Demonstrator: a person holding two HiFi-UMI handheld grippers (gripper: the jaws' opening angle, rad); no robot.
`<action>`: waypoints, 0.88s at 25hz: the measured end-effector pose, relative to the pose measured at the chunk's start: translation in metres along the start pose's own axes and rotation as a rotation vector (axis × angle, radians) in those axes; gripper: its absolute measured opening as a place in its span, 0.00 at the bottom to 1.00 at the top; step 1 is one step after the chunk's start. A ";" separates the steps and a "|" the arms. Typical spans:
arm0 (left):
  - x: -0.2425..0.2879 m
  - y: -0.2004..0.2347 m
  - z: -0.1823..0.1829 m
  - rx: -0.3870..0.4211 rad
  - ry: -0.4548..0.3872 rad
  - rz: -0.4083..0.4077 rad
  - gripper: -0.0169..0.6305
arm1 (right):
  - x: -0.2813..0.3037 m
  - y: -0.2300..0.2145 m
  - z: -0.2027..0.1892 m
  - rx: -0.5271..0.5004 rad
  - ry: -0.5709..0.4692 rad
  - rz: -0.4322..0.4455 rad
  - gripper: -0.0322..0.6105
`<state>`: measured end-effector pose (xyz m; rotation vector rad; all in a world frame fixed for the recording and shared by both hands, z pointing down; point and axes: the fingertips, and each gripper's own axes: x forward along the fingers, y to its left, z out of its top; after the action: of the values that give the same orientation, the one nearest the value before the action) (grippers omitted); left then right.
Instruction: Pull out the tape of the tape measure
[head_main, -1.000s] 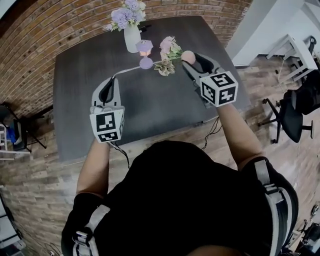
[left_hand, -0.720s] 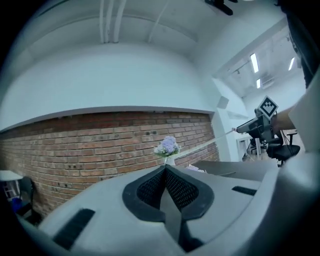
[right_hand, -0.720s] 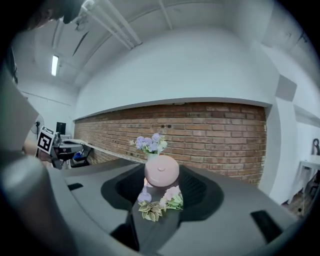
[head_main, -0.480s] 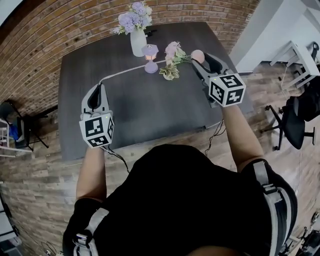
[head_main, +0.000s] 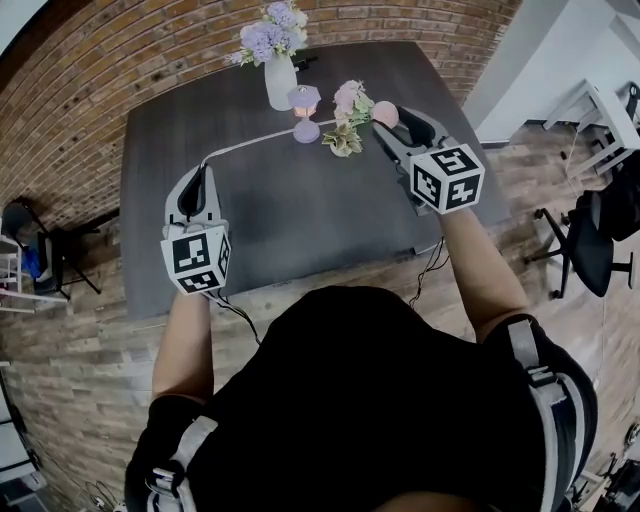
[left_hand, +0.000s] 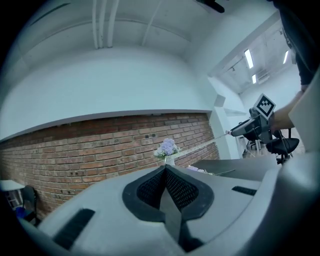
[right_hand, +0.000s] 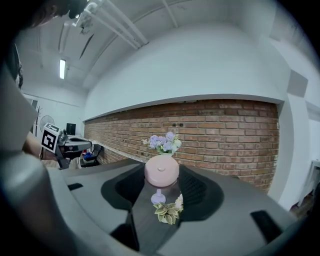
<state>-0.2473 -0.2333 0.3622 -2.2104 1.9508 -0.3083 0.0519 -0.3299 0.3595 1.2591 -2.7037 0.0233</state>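
A round pink tape measure (head_main: 384, 112) is up over the table's far right, and my right gripper (head_main: 391, 121) is shut on it. In the right gripper view the pink case (right_hand: 161, 171) sits between the dark pads. The pale tape (head_main: 262, 138) runs from the case leftward across the table to my left gripper (head_main: 203, 167), which is shut on the tape's end. The left gripper view shows its jaws (left_hand: 165, 169) closed together, with the tape (left_hand: 200, 147) stretching off to the right gripper (left_hand: 248, 128).
On the dark table (head_main: 280, 215) stand a white vase of purple flowers (head_main: 279, 78), a small lilac stand (head_main: 306, 112) and a loose bouquet (head_main: 346, 122) under the tape. A brick wall lies behind. A cable (head_main: 424, 262) hangs off the near edge; an office chair (head_main: 590, 235) stands to the right.
My left gripper has moved left, away from the right one, and the stretch of tape between them has grown longer. The right gripper still holds the case near the bouquet.
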 end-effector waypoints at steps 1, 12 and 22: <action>0.000 -0.001 0.001 -0.001 -0.001 0.000 0.04 | 0.000 0.001 -0.001 0.002 0.001 0.002 0.38; 0.003 -0.002 -0.008 -0.025 0.027 -0.010 0.04 | 0.000 0.004 -0.011 0.007 0.033 0.005 0.38; 0.014 -0.045 -0.085 -0.105 0.181 -0.107 0.04 | 0.006 -0.010 -0.101 0.094 0.203 -0.052 0.38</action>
<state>-0.2258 -0.2415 0.4565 -2.4373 1.9823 -0.4454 0.0690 -0.3328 0.4600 1.2760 -2.5223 0.2609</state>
